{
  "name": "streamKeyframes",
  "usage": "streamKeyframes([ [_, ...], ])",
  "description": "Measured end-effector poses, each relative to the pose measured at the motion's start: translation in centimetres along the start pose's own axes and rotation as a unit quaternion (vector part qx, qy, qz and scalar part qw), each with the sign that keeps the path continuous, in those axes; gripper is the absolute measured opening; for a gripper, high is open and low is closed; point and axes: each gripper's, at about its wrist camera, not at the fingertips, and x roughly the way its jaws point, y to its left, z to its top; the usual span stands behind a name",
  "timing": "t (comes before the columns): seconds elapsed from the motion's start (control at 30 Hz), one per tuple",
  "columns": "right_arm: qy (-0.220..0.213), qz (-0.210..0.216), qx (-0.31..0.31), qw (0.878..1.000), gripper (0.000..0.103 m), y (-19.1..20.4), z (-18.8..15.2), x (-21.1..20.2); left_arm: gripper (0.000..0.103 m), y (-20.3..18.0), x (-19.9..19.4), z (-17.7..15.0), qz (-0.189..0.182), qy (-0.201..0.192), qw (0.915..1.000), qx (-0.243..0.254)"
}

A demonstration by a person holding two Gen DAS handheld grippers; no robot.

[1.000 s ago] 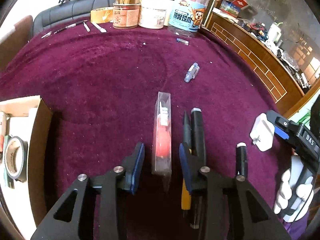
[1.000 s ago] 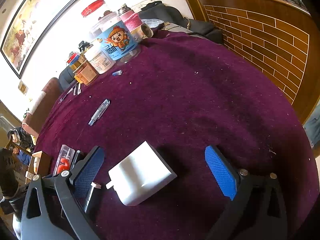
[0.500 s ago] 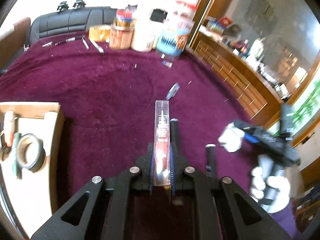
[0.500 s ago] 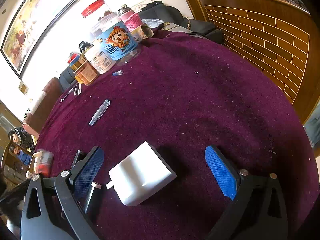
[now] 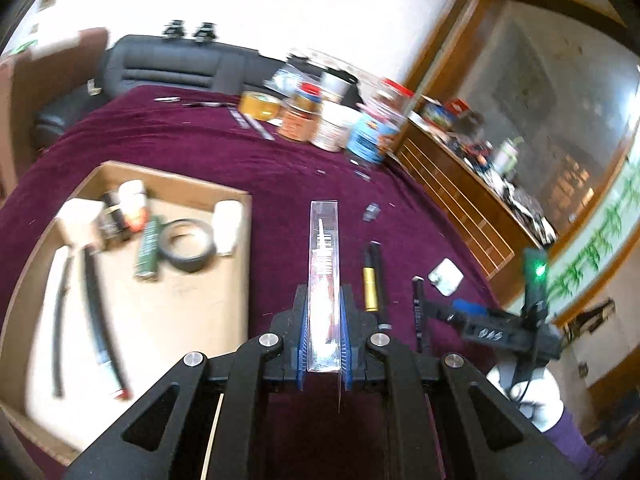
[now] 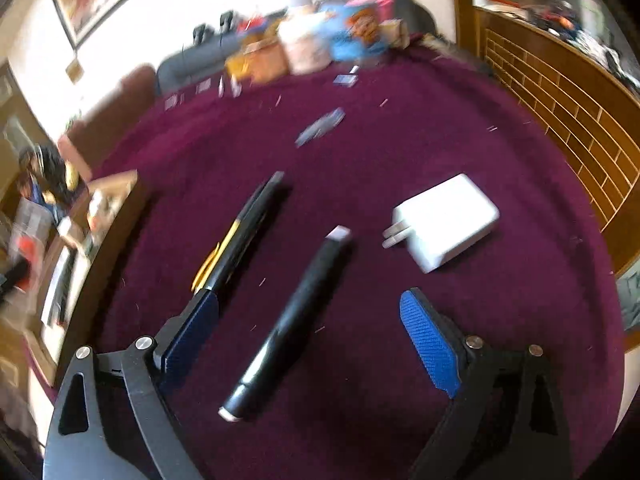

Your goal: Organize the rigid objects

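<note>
Seemingly lifted off the purple cloth table (image 5: 208,148), the left gripper (image 5: 324,344) is clamped tight on a long clear plastic package with red contents (image 5: 324,264), just right of the shallow cardboard tray (image 5: 240,248) edge; bare cloth lies ahead.

From the right wrist, the right gripper (image 6: 312,336) is wide, jaws closing, straddling a black cylindrical marker (image 6: 292,320) untouched; a white plug adapter (image 6: 448,220) sits near the table's curved edge.
</note>
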Motion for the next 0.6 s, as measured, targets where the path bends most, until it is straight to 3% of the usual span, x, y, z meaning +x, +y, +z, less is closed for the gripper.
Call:
streamKeyframes([
  [0.07, 0.015, -0.011, 0.001, 1.000, 0.069, 0.8, -0.1, 1.2, 0.010, 1.8, -1.3, -0.5, 0.012, -0.008, 0.9998, -0.017],
  [0.2, 0.016, -0.078, -0.034, 0.996, 0.050, 2.8, -0.5, 2.1, 0.010, 4.8, -3.3, -1.3, 0.042, -0.023, 0.9981, -0.038],
  [0.27, 0.009, -0.088, -0.038, 0.995, 0.021, 3.1, -0.9, 1.8, 0.010, 6.5, -4.2, -1.8, 0.049, -0.030, 0.9969, -0.055],
  [0.33, 0.005, -0.084, -0.026, 0.996, 0.013, 2.5, -1.1, 1.5, 0.010, 8.0, -4.7, -2.2, 0.053, -0.034, 0.9954, -0.073],
  [0.6, -0.012, 0.017, 0.046, 0.999, 0.012, 0.5, -1.3, -1.2, 0.010, 9.9, -4.0, -3.2, 0.046, -0.020, 0.9940, -0.098],
])
